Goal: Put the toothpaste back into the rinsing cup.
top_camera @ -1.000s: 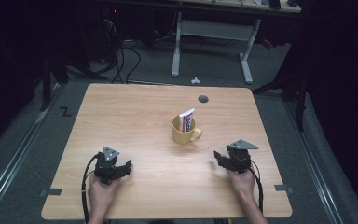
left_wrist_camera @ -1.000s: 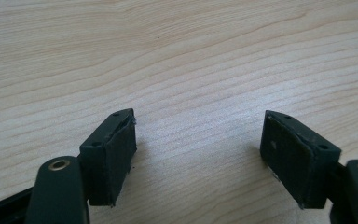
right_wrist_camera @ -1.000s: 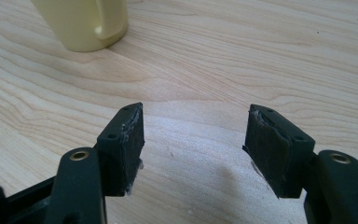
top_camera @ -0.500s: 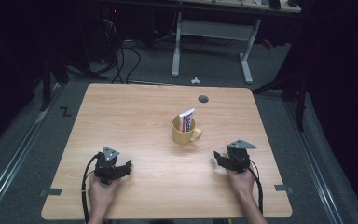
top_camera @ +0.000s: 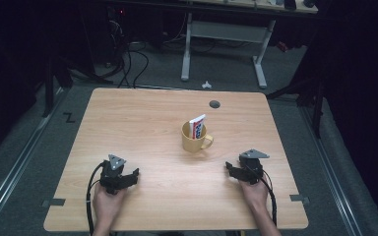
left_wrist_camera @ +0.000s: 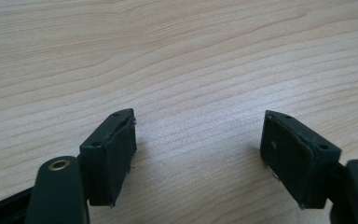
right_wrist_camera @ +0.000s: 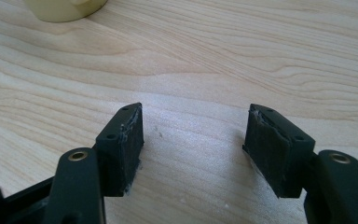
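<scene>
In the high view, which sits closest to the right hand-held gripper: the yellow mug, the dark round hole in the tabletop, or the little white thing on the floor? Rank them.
From the right hand-held gripper:
1. Yellow mug, mid-table, up and to its left.
2. Dark round hole, near the table's far edge.
3. White thing, on the floor beyond the table.

One camera overhead, two riding low on the grippers.

The high view looks forward and down over the whole table (top_camera: 142, 123). Each gripper view skims close above the wood near the front edge; the right one shares the mug (right_wrist_camera: 65, 9) with it.
</scene>
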A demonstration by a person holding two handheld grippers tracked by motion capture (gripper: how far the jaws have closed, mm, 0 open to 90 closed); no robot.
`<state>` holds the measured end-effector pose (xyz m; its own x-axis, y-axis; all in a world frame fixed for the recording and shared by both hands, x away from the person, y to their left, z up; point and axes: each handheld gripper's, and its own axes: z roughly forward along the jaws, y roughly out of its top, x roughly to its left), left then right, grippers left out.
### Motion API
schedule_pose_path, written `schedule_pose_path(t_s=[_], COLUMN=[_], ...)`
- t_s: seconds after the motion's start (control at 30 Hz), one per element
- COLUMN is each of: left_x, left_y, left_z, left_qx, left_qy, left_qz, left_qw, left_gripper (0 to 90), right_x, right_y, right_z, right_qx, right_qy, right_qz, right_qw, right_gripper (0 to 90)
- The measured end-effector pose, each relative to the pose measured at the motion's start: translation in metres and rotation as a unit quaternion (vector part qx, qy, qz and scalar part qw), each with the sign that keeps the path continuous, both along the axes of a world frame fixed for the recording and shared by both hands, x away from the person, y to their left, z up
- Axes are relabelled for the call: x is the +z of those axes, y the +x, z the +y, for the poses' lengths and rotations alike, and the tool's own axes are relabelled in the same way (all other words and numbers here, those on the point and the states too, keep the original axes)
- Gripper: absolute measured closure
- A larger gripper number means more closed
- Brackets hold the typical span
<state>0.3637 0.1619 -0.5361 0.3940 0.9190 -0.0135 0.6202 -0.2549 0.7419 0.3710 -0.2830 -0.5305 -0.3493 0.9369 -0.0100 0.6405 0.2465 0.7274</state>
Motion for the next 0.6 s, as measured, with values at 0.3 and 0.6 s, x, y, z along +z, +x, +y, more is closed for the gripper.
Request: schedule_pose_path(t_s=[0.3, 0.6], left_x=[0.0001, 0.0], left_y=[-0.0003, -0.0004], left_z=[0.0, 0.0002], left_qx=[0.0, 0.0], left_qy=[0.0, -0.001], left_qz=[0.0, 0.0], left_qw=[1.0, 1.0], left_gripper=[27.2, 27.2], right_x=[-0.0002, -0.0003], right_y=[-0.0007, -0.0006], right_z=[0.0019, 0.0023], right_qx=[0.001, 0.004], right_qy=[-0.008, -0.006], right_qz=[-0.002, -0.001], right_qw=[1.0, 1.0], right_gripper=[35.8, 35.7])
